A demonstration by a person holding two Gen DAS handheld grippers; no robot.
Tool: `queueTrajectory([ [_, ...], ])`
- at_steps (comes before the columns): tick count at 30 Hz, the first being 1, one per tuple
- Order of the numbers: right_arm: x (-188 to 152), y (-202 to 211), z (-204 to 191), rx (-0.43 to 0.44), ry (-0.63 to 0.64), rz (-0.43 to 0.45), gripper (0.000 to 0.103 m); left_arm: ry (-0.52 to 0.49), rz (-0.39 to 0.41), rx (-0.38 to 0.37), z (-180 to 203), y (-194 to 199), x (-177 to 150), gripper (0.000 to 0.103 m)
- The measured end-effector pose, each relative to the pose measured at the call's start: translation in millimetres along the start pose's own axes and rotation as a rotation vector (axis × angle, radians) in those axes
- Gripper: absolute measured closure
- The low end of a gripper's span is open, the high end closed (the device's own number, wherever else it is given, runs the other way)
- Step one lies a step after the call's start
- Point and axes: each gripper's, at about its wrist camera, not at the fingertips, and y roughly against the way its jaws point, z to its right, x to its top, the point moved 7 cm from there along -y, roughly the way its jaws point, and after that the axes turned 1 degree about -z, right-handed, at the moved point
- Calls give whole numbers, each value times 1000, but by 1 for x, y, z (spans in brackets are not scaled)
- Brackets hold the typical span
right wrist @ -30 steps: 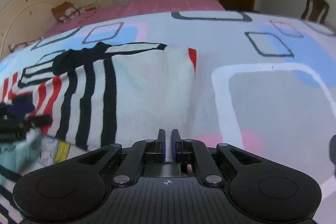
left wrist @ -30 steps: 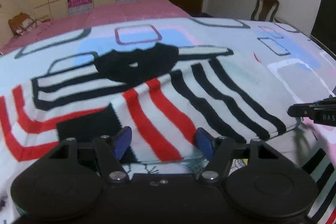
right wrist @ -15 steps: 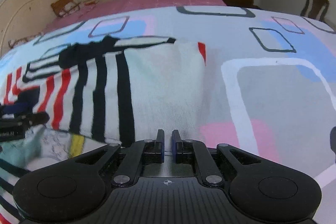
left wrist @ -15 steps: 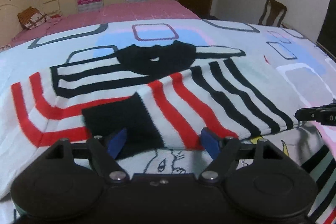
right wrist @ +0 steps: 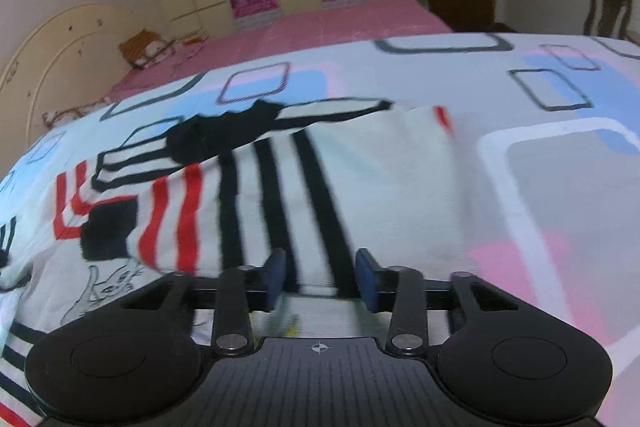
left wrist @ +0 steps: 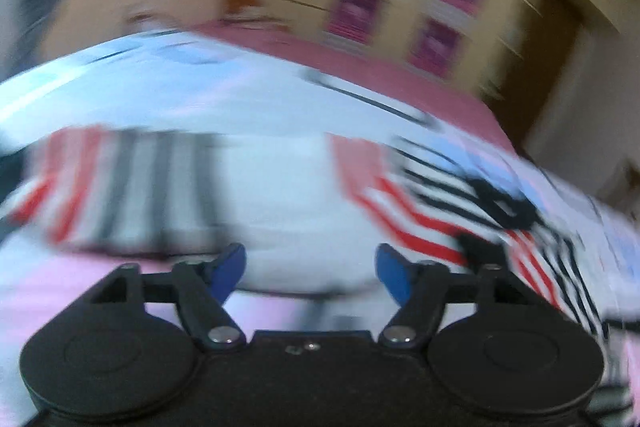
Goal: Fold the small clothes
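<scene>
Nearest the right wrist camera, the right hand-held gripper (right wrist: 319, 279) hangs just over the near edge of the striped top (right wrist: 280, 187), its jaws opening; the folded hem and two black stripes run up between the blue pads, which press on nothing, so it has let go. The top lies flat on the patterned bedspread (right wrist: 560, 187), toward the bed's left side, its long axis running away from this gripper toward the black collar at the far end, the red-striped sleeve folded over on the left. The left hand-held gripper (left wrist: 310, 269) is seen only in a badly blurred view: its jaws are closing yet stand well apart with nothing pinched, white cloth beneath and the top's stripes off to its right. By that, the right hand looks nearer the hem for the next fold.
</scene>
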Motion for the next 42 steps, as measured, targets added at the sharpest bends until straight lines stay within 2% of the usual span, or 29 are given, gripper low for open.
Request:
queueTrajectory([
  [4, -1, -14, -24, 31, 8, -34, 66, 280, 30, 101, -94, 14, 5, 47],
  [6, 0, -18, -37, 43, 24, -37, 66, 374, 48, 129, -126, 16, 8, 48],
  [7, 1, -19, -43, 47, 31, -38, 66, 416, 59, 132, -138, 16, 9, 49],
  [10, 3, -23, -54, 45, 39, -35, 66, 578, 108, 80, -168, 11, 14, 54],
  [13, 5, -25, -58, 40, 22, -34, 66, 676, 148, 55, -183, 1, 22, 61],
  [14, 6, -25, -58, 37, 18, -33, 66, 701, 160, 48, -188, -3, 26, 70],
  [15, 6, -24, -58, 34, 14, -32, 66, 715, 163, 40, -191, -8, 29, 88],
  [16, 7, -23, -57, 31, 11, -31, 66, 730, 163, 29, -195, -12, 32, 100],
  [18, 7, -22, -55, 23, 6, -30, 66, 750, 183, 2, -197, -18, 38, 97],
  [21, 8, -18, -47, 15, -3, -25, 66, 680, 196, -9, -182, -23, 51, 97],
  [24, 8, -15, -37, 6, -28, -19, 66, 599, 179, -58, -147, -30, 66, 97],
  [27, 8, -11, -29, 0, -53, -10, 66, 503, 141, -141, -97, -44, 79, 97],
  [31, 10, -5, -14, -10, -83, 7, 66, 329, 74, -258, -7, -58, 82, 97],
  [37, 17, 1, 9, -15, -131, 36, 66, 48, -21, -395, 131, -71, 50, 97],
  [42, 20, 9, 26, -11, -166, 54, 66, -147, -82, -455, 214, -74, 9, 97],
])
